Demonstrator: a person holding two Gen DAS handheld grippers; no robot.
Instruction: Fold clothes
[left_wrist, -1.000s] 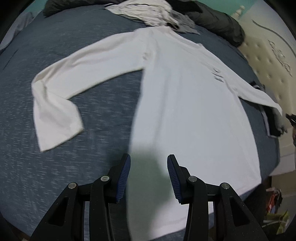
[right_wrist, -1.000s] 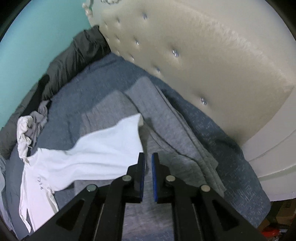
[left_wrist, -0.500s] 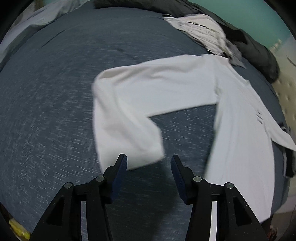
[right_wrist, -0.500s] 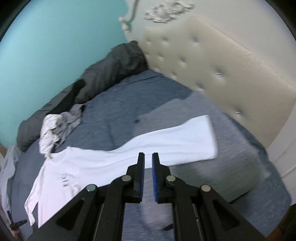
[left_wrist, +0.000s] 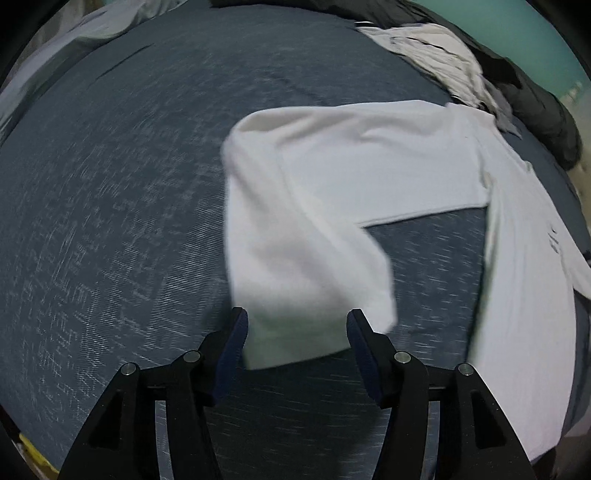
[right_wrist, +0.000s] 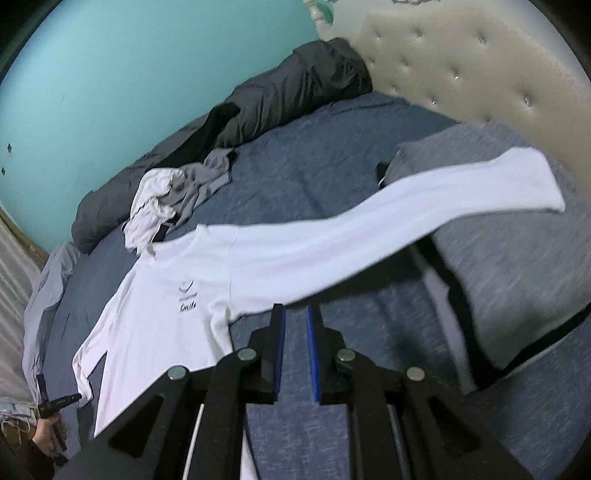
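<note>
White shirt (right_wrist: 177, 295) flat on bed (left_wrist: 110, 221), sleeves out. Left gripper (left_wrist: 297, 332) jaws wide, straddling cuff (left_wrist: 295, 325) for grasp; right gripper (right_wrist: 295, 343) jaws near-closed, empty.

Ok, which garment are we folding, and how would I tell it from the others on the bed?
On the blue-grey bed, it is the white long-sleeved shirt spread flat with both sleeves out. Unlike the crumpled white and grey clothes heaped beyond its collar, it lies smooth and has small dark lettering on the chest.
</note>
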